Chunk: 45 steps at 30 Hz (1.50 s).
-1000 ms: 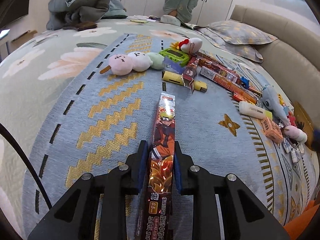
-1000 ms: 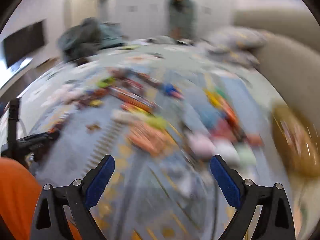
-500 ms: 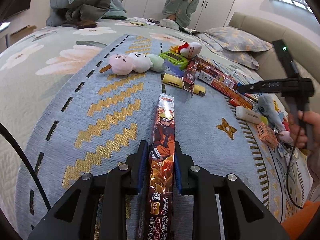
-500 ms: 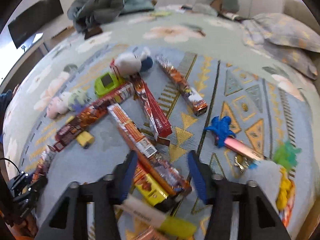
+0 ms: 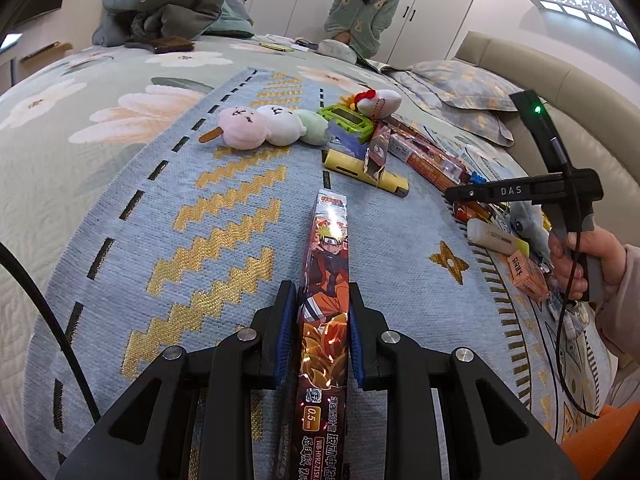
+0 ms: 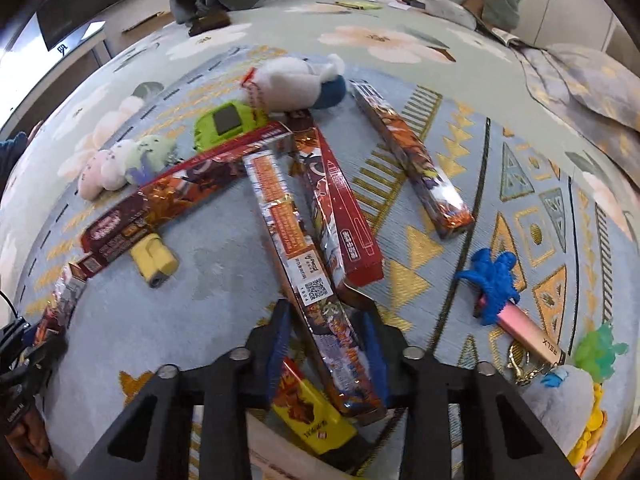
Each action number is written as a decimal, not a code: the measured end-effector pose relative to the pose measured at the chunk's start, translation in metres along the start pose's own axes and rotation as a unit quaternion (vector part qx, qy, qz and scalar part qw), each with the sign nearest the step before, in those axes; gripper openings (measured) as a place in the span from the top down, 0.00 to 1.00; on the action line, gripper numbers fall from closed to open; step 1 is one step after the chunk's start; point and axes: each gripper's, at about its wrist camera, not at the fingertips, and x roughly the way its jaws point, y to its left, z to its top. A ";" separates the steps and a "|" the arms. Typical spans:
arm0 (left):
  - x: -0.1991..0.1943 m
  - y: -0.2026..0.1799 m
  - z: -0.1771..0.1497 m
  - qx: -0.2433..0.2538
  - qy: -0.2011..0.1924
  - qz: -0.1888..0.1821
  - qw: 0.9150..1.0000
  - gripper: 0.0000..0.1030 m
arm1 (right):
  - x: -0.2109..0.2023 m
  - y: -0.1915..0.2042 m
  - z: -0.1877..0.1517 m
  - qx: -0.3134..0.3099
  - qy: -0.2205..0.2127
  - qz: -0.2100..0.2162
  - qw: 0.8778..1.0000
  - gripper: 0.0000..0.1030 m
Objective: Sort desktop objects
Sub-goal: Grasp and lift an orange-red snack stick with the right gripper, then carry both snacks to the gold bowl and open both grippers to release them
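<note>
My left gripper (image 5: 319, 300) is shut on a long Naruto pen box (image 5: 328, 264) that lies lengthwise on the blue-grey patterned mat (image 5: 200, 240). My right gripper (image 6: 326, 326) is lowered over a pile of long boxes. Its jaws stand on either side of a long orange pen box (image 6: 296, 240) with a small gap at each side; whether the pads touch it I cannot tell. A yellow box (image 6: 312, 416) lies under that box's near end. The right gripper's body also shows in the left wrist view (image 5: 524, 194), held by a hand.
A three-ball plush skewer (image 5: 268, 128), a green toy (image 5: 346, 118), a white plush (image 5: 380, 100) and a yellow marker (image 5: 360, 168) lie beyond the Naruto box. A dark red box (image 6: 340, 208), another long box (image 6: 412, 156), a blue figure on a pink stick (image 6: 504, 296). A person (image 5: 364, 4) sits at the far edge.
The right gripper swung in and dropped onto the pile of boxes, and its jaws narrowed around the orange box. The left gripper stayed shut on the Naruto box.
</note>
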 end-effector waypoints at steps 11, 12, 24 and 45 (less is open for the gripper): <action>0.000 0.000 0.000 0.000 0.000 0.001 1.000 0.79 | -0.091 -0.009 -0.022 0.124 -0.070 0.116 0.983 0.85; 0.001 -0.001 0.000 0.000 0.000 0.001 1.000 0.79 | -0.101 -0.008 -0.031 0.129 -0.072 0.117 0.982 0.85; 0.002 -0.003 0.001 0.003 0.005 0.006 1.000 0.78 | -0.116 0.023 -0.204 0.162 0.021 0.029 0.986 0.85; -0.007 -0.024 -0.001 0.043 0.030 0.063 0.997 0.81 | -0.123 0.023 -0.218 0.197 -0.048 0.026 0.979 0.84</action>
